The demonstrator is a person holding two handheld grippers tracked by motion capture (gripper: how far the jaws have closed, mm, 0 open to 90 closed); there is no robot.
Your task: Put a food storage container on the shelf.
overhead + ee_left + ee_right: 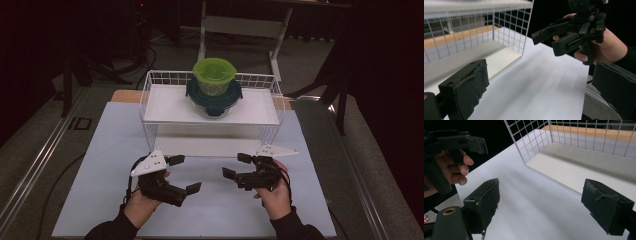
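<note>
Rack: we see a white wire rack [150, 100] at the bench's [90, 165] far edge | Containers: green-lidded bowl [214, 75] stacked on a dark-lidded glass container [214, 100] on the rack's top shelf, contents unclear | Left gripper [184, 173]: released, empty, near the front edge | Right gripper [234, 165]: released, empty, beside it

Stacked lidded containers [214, 86] atop wire rack [150, 100]
</note>
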